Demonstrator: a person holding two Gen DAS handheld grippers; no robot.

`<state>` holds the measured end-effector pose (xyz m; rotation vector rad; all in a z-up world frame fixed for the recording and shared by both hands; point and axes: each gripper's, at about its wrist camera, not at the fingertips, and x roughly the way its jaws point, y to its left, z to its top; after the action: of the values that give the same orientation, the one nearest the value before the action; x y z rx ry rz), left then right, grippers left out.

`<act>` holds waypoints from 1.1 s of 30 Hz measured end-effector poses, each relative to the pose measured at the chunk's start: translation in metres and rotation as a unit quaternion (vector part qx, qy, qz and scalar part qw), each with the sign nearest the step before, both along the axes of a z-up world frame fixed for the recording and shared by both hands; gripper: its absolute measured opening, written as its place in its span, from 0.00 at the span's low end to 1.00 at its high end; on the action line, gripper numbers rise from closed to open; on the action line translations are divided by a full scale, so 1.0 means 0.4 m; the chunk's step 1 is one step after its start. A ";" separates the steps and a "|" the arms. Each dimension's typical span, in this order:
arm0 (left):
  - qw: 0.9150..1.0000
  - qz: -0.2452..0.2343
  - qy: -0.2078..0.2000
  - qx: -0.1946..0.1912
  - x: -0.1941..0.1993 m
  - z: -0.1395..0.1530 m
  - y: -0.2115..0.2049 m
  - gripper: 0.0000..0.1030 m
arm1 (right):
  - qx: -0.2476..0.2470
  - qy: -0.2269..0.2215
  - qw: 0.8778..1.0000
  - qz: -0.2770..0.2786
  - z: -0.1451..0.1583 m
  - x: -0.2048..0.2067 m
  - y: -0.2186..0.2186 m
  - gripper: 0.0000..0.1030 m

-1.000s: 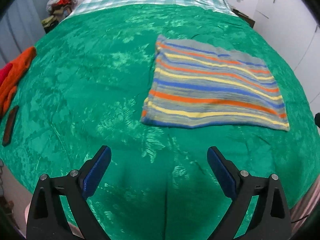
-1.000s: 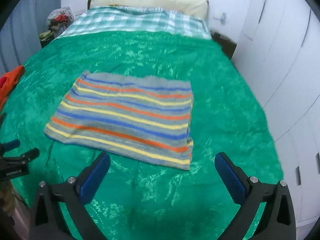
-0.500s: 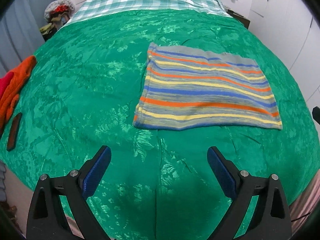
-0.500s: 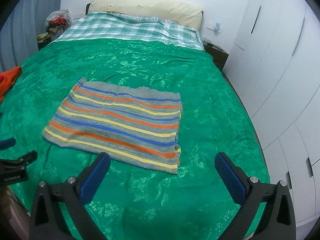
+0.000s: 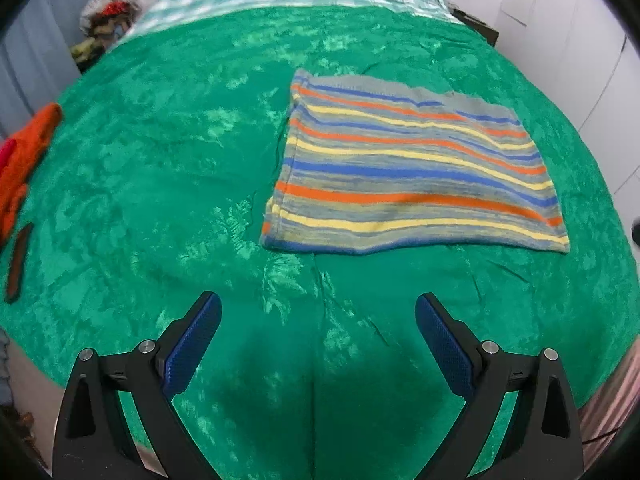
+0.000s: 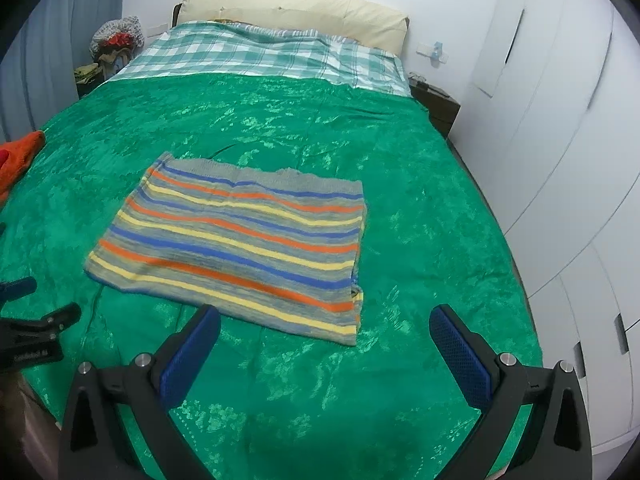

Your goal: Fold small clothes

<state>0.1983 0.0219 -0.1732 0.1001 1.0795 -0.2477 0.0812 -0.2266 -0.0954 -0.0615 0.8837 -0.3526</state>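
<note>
A striped knit garment (image 5: pixel 412 172) in grey, orange, yellow and blue lies flat as a folded rectangle on the green bedspread (image 5: pixel 160 184); it also shows in the right wrist view (image 6: pixel 244 244). My left gripper (image 5: pixel 318 320) is open and empty, hovering short of the garment's near edge. My right gripper (image 6: pixel 324 330) is open and empty, just above the garment's near right corner. The left gripper's fingers (image 6: pixel 40 320) show at the left edge of the right wrist view.
An orange cloth (image 5: pixel 24 156) and a dark flat object (image 5: pixel 18 262) lie at the bed's left edge. A checked sheet (image 6: pixel 264 54) and pillow (image 6: pixel 296 12) are at the head. White wardrobe doors (image 6: pixel 560 160) stand right; a nightstand (image 6: pixel 436 104) is beside the bed.
Both grippers have shifted slightly over the bed, so the garment sits a little differently in each view. Both stay open and empty. The garment has not moved.
</note>
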 end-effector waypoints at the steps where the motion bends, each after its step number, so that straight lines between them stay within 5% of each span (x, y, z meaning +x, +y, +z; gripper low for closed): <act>1: 1.000 0.014 0.003 -0.008 0.037 -0.013 0.024 0.95 | 0.005 0.003 1.000 0.003 -0.007 -0.002 -0.003 1.00; 6: 0.991 0.072 0.054 -0.097 0.246 -0.087 0.118 0.95 | 0.029 0.034 0.999 0.017 -0.075 -0.027 -0.004 1.00; 9: 0.990 0.063 0.073 -0.101 0.338 -0.143 0.089 0.89 | 0.042 0.052 0.998 0.016 -0.118 -0.043 -0.004 1.00; 12: 0.993 0.019 0.086 -0.083 0.368 -0.187 0.013 0.64 | 0.052 0.063 0.997 0.014 -0.150 -0.055 -0.008 1.00; 14: 0.994 -0.002 0.077 -0.079 0.366 -0.186 -0.019 0.21 | 0.059 0.069 0.996 0.010 -0.170 -0.067 -0.014 1.00; 15: 0.992 0.001 0.093 -0.087 0.371 -0.184 -0.025 0.08 | 0.062 0.070 0.996 0.010 -0.176 -0.071 -0.018 1.00; 22: 0.993 0.010 0.101 -0.064 0.371 -0.180 -0.040 0.08 | 0.104 0.068 0.992 -0.019 -0.211 -0.100 -0.107 1.00; 27: 0.995 0.009 0.087 -0.057 0.359 -0.182 -0.045 0.07 | 0.255 0.013 0.965 -0.058 -0.219 -0.070 -0.269 1.00; 33: 0.996 -0.002 0.082 -0.037 0.352 -0.165 -0.052 0.11 | 0.249 -0.028 0.964 -0.083 -0.174 -0.040 -0.365 1.00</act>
<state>0.3393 0.0010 -0.2391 0.0158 1.2323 -0.3034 0.0654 -0.3727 -0.1650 0.4884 0.9025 -0.2765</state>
